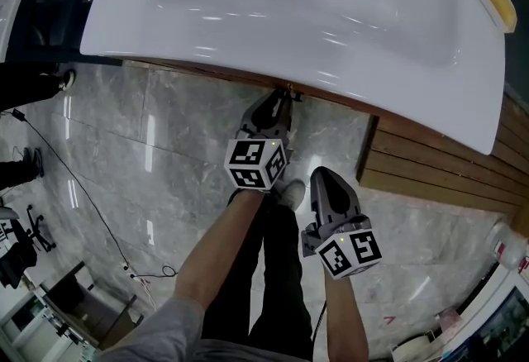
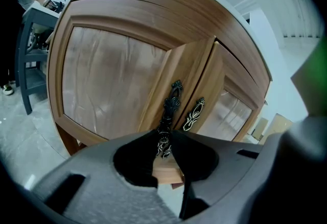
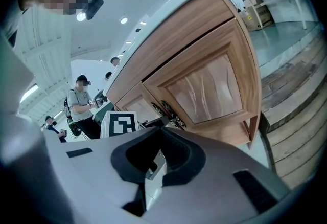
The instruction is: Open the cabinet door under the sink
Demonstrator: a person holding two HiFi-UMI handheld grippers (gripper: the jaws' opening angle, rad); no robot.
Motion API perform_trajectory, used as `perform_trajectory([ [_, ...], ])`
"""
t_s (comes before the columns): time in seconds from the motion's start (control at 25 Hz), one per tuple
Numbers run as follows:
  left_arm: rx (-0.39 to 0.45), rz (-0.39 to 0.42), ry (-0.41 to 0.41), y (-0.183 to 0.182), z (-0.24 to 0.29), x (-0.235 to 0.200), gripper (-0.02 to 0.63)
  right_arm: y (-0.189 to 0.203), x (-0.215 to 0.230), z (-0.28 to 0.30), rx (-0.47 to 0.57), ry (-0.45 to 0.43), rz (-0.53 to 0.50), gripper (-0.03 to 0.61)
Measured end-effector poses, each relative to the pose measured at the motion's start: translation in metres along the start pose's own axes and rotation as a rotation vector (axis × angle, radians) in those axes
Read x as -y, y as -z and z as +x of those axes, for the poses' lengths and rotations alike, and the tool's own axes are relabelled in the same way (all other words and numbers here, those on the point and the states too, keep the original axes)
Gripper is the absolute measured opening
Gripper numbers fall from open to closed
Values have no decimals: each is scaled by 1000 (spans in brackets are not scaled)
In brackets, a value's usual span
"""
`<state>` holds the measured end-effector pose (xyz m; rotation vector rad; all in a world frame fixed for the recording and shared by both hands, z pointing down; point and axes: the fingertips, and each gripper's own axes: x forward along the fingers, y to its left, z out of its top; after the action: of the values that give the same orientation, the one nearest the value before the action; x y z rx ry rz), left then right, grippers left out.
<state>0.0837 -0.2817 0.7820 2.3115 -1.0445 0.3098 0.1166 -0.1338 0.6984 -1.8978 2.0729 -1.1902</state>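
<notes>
Head view: left gripper (image 1: 277, 104) tucked under the sink (image 1: 248, 13) rim at the cabinet front; right gripper (image 1: 326, 178) held back, probably spare.

Left gripper view: pinching the dark ornate handle (image 2: 171, 105) of the left cabinet door (image 2: 112, 80), ready for pulling.

Right gripper view: pressed together, empty, short of the doors.

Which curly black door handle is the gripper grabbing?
The left handle: its lower end sits between the left gripper's jaws. The right handle beside it is free.

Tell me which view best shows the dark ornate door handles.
The left gripper view: both door handles are close, one between the left gripper's jaws. The right gripper view shows them small; the head view hides them under the sink.
</notes>
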Motion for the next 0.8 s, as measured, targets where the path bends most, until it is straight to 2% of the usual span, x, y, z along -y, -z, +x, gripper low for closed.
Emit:
perform_trajectory([
  [0.32,-9,26,24,8,-15,1,83,2,1,-6,-6,-17,5,11],
  [0.8,-10,60,125,19,-50,-1,83,23,-17,-2,-42,-51,-14,11],
])
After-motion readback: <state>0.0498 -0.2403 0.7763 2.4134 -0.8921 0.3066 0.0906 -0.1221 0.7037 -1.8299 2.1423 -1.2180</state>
